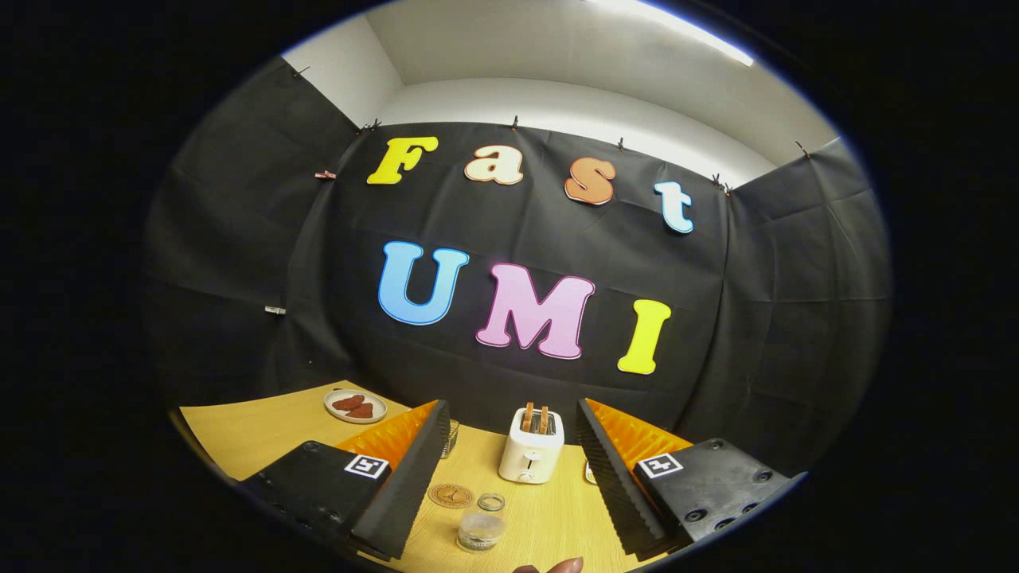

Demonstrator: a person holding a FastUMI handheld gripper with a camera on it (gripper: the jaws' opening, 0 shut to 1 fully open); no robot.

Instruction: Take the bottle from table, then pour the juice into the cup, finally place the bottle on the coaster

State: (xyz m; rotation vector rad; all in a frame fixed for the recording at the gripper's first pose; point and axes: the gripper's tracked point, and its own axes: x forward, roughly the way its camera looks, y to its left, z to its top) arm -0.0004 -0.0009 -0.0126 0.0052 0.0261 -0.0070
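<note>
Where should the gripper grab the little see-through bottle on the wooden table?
Probably around the middle of the small clear plastic bottle's body, coming straight ahead and down from above. It stands upright on the light wooden table, just ahead of the gripper's open fingers, so the round sides could sit between them. Gripping below the top leaves the mouth free to pour. Its details are too small to tell.
</note>
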